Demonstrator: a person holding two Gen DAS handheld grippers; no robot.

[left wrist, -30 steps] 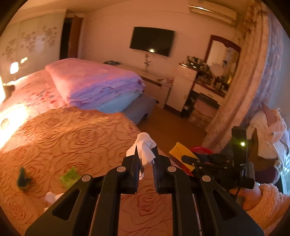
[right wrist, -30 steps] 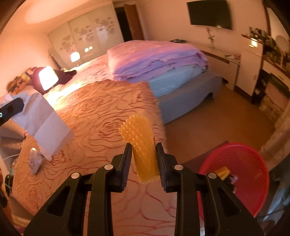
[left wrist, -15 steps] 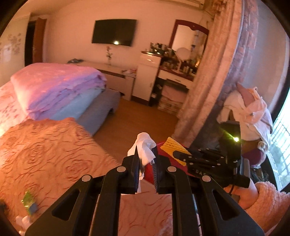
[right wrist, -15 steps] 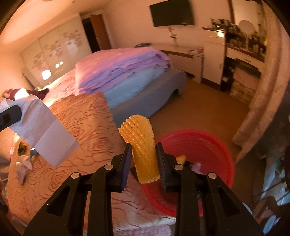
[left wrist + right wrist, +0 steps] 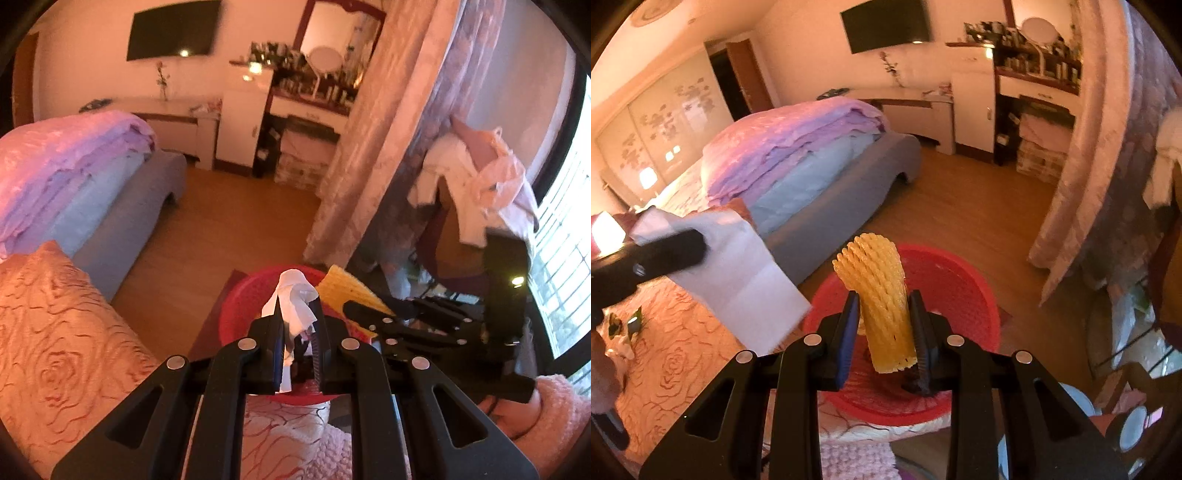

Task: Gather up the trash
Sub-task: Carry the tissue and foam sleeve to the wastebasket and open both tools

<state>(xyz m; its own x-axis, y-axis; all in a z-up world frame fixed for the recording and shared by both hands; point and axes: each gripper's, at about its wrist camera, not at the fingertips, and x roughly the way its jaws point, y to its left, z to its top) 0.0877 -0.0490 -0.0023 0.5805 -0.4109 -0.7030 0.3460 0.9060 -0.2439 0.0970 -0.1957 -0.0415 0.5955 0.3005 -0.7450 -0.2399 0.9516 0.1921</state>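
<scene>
Red plastic basket [image 5: 960, 280] sat on the wood floor just off the corner of the orange rose-pattern bedspread [image 5: 55, 332], with both tools over it. Left gripper [image 5: 299, 321] was clamped on a crumpled white tissue [image 5: 295, 299]; the tissue stuck up past the fingertips and also hung down between the jaws, in front of the basket rim. Right gripper [image 5: 884, 321] was clamped on a yellow foam fruit net [image 5: 877, 280], upright between the pads, directly over the basket's open mouth. In the right wrist view the tissue showed as a flat white sheet at left, beside the basket. Some small trash [image 5: 622, 321] lay on the bedspread at far left, well apart from the basket. A pink fuzzy sleeve [image 5: 557, 410] showed at lower right behind the right tool.
</scene>
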